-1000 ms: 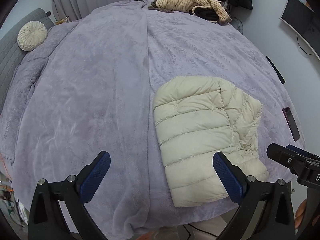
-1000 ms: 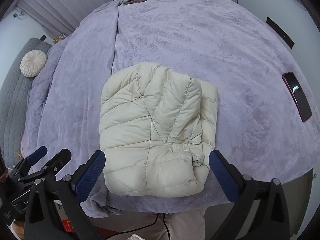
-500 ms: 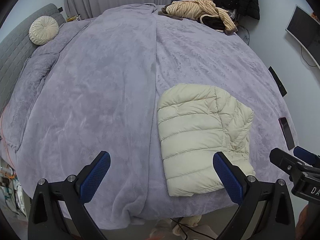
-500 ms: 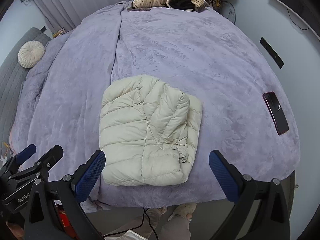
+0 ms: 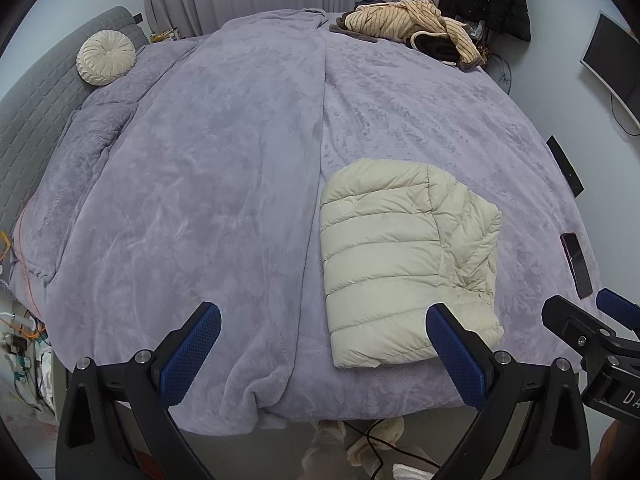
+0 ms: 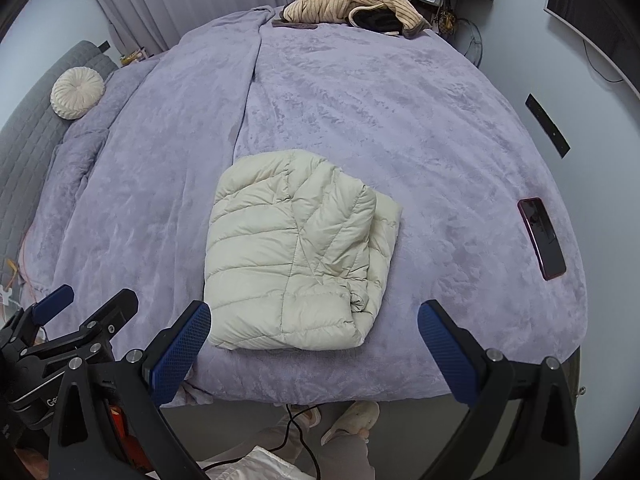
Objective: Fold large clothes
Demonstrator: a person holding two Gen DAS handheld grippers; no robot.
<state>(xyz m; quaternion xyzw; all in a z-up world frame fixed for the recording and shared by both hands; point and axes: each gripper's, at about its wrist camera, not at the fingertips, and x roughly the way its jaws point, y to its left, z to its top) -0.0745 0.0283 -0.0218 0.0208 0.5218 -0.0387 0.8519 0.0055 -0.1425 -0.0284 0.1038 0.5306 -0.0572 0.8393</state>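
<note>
A cream quilted puffer jacket (image 5: 404, 256) lies folded into a compact rectangle near the front edge of a bed under a lilac blanket (image 5: 224, 184). It also shows in the right wrist view (image 6: 296, 256). My left gripper (image 5: 320, 350) is open and empty, held back from the bed's front edge, left of the jacket. My right gripper (image 6: 314, 346) is open and empty, held back from the bed edge in front of the jacket. Neither gripper touches the jacket.
A heap of striped beige and dark clothes (image 5: 412, 28) lies at the bed's far side. A round cream cushion (image 5: 106, 57) rests by the grey headboard at left. A dark red phone (image 6: 542, 238) lies near the bed's right edge. The person's feet and a cable (image 6: 304, 424) are on the floor below.
Both grippers have drawn back and up from the bed, so the folded jacket looks smaller and farther. The jacket has not moved. Both grippers stay open.
</note>
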